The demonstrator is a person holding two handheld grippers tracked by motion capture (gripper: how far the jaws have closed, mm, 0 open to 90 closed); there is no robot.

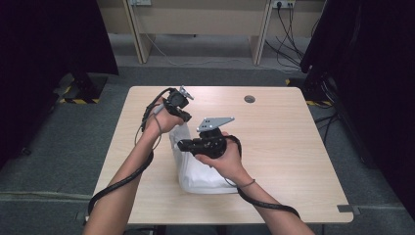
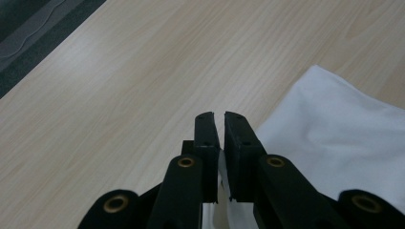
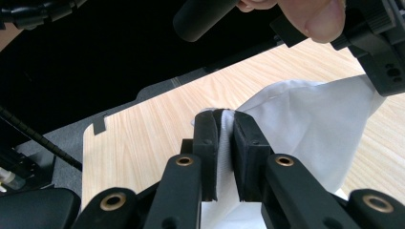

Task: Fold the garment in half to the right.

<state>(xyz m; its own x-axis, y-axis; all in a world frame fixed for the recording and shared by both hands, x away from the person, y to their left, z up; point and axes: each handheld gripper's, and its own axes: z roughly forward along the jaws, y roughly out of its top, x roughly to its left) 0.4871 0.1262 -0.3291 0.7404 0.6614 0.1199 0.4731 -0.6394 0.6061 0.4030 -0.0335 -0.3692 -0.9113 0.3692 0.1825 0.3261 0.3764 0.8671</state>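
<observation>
Right gripper (image 3: 224, 119) is clamped on a fold of the white cloth bag (image 3: 305, 124), pulling it taut off the table (image 1: 274, 132). Left gripper (image 2: 219, 119) is pinched on another edge of it, fabric caught between the jaws. Both holds look secured; opening or folding the bag seems yet to come. Whether anything is inside it, I can't tell.

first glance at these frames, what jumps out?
The white cloth, crumpled near the middle of the light wooden table, with both hands on it. The left tool is shut on an edge of it at the far end, and the right tool is shut on a fold that stretches taut toward the other hand. A small dark round disc sits alone near the table's far edge.
</observation>
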